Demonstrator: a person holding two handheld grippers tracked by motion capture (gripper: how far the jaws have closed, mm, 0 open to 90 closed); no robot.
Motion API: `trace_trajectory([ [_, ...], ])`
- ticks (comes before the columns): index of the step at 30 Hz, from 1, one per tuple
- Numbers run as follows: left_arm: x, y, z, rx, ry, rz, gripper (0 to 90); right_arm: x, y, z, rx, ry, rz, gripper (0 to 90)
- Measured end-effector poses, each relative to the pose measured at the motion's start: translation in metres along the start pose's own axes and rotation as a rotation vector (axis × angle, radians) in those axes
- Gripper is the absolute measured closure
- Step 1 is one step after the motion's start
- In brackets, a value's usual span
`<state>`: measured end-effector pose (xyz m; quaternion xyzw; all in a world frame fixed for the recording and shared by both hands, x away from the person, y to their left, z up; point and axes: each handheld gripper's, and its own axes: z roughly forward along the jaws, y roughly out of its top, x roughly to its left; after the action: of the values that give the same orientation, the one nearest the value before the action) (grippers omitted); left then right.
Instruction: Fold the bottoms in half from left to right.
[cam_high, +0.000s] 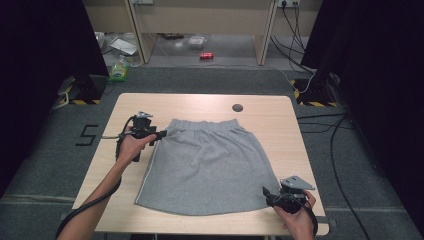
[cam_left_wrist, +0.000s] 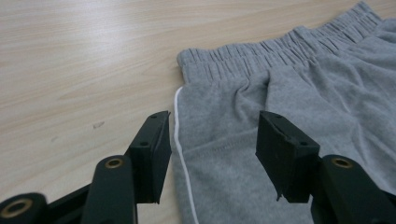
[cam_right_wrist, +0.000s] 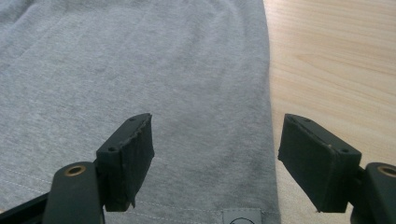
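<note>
Grey shorts (cam_high: 210, 165) lay flat on the bench (cam_high: 150, 107).
The left claw (cam_left_wrist: 212, 154), spread, straddled the waistband-corner seam; the right claw (cam_right_wrist: 212, 163), spread, straddled the hem corner, pinching nothing.

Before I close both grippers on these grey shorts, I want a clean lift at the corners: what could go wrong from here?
The left gripper straddles the white side seam below the waistband; its open jaws might pinch only the top layer, so the shorts could sag open. The right gripper straddles the side edge at the hem corner, one jaw over bare table; the cloth could slip out.
</note>
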<state>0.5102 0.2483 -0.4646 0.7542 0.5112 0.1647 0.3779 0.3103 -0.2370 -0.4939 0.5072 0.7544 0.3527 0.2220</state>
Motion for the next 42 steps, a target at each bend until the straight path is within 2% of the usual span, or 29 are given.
trace_trajectory([
  [8, 0.003, 0.016, 0.022, 0.025, 0.043, -0.003, 46.6, 0.002, 0.001, 0.001, -0.006, 0.006, -0.013, 26.4],
  [12, 0.003, 0.022, 0.031, 0.040, 0.051, -0.006, 47.1, 0.002, 0.001, 0.001, -0.006, 0.009, -0.011, 26.4],
  [19, 0.004, 0.025, 0.044, 0.058, 0.060, -0.005, 47.4, 0.003, 0.001, 0.002, -0.004, 0.009, -0.011, 26.4],
  [27, 0.004, 0.030, 0.064, 0.081, 0.066, -0.029, 47.8, 0.004, 0.002, 0.002, -0.004, 0.014, -0.016, 26.4],
  [31, 0.002, 0.032, 0.069, 0.087, 0.068, -0.027, 48.2, 0.005, 0.002, 0.002, -0.006, 0.021, -0.019, 26.4],
  [33, 0.000, 0.035, 0.074, 0.100, 0.088, -0.018, 48.4, 0.004, 0.002, 0.002, -0.005, 0.019, -0.017, 26.4],
  [42, -0.002, 0.035, 0.086, 0.142, 0.130, 0.001, 48.5, 0.005, 0.002, 0.002, -0.005, 0.024, -0.021, 26.4],
])
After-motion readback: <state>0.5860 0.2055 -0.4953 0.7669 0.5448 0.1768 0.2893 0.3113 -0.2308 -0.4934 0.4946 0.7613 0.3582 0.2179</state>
